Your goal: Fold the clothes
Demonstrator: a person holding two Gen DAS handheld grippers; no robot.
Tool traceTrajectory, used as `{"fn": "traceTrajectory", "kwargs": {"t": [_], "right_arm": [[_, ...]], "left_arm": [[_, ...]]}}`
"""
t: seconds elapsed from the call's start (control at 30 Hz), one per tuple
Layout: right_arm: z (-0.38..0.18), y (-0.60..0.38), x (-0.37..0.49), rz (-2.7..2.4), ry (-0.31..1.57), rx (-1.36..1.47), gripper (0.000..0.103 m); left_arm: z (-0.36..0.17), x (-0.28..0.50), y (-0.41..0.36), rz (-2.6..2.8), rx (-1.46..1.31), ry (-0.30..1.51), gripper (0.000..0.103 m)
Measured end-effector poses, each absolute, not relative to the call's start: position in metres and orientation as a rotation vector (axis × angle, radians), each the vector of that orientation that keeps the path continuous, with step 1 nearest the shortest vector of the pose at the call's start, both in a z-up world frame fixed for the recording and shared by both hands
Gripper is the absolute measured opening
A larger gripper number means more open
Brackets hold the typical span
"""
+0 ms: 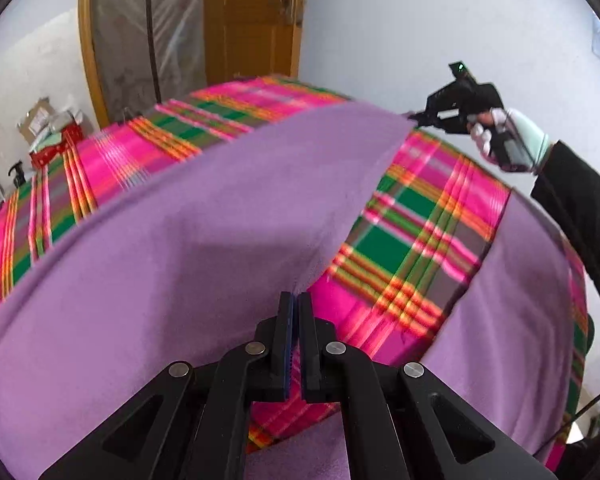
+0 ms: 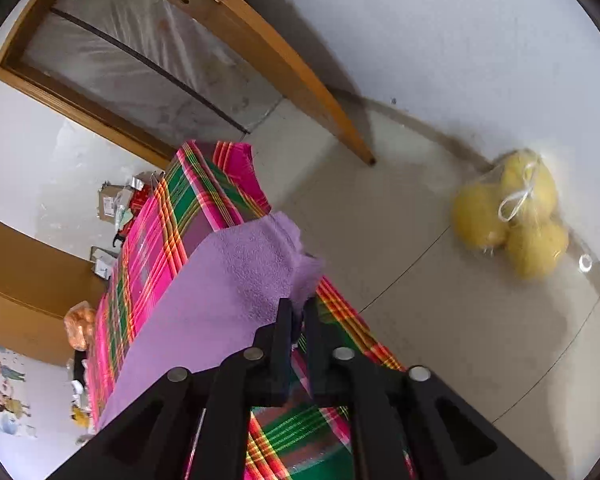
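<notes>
Purple cloth pinched at two points over the plaid-covered surface.

The purple cloth (image 1: 188, 248), plain and fleecy, lies partly lifted across the pink-green plaid cover (image 1: 404, 248). Left gripper (image 1: 297, 300) is pressed together on its near edge; right gripper (image 2: 298, 308) pinches a bunched corner beside the cover's far edge.

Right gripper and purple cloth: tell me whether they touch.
Touching. In the right wrist view the right gripper has its jaws closed on a corner of the purple cloth, the fabric pinched between them.
</notes>
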State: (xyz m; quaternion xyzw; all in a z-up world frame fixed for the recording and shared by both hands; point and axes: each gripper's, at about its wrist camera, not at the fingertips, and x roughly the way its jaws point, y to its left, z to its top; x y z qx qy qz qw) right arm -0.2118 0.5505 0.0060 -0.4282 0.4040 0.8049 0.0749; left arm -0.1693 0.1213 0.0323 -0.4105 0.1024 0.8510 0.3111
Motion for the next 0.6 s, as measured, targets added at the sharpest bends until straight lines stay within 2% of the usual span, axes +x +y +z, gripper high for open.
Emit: {"fn": "traceTrajectory", "kwargs": {"t": [0.03, 0.07, 0.1, 0.17, 0.33, 0.53, 0.57, 0.6], "right_arm": [[0.008, 0.555, -0.21, 2.417, 1.23, -1.251, 0.014], [0.011, 0.56, -0.207, 2.42, 1.246, -1.216, 0.022], [0.016, 0.563, -0.206, 2.431, 1.235, -1.166, 0.036], [0.026, 0.57, -0.203, 2.454, 1.213, -1.066, 0.046], [0.036, 0.562, -0.229, 2.603, 1.148, -1.115, 0.046], [0.019, 0.521, -0.274, 2.682, 0.891, -1.389, 0.047], [0.016, 0.515, -0.278, 2.677, 0.827, -1.422, 0.041], [0.014, 0.506, -0.281, 2.687, 0.753, -1.454, 0.025]], "left_arm": [[0.03, -0.169, 0.121, 2.241, -1.094, 0.267, 0.002], [0.027, -0.169, 0.12, 2.235, -1.105, 0.263, 0.002], [0.029, -0.168, 0.119, 2.222, -1.11, 0.244, 0.002], [0.037, -0.163, 0.114, 2.214, -1.086, 0.201, 0.002], [0.065, -0.147, 0.095, 2.314, -0.987, 0.128, 0.003], [0.085, -0.128, 0.047, 2.481, -0.943, -0.035, 0.003], [0.086, -0.125, 0.039, 2.515, -0.938, -0.05, 0.003], [0.087, -0.121, 0.03, 2.546, -0.93, -0.068, 0.003]]}}
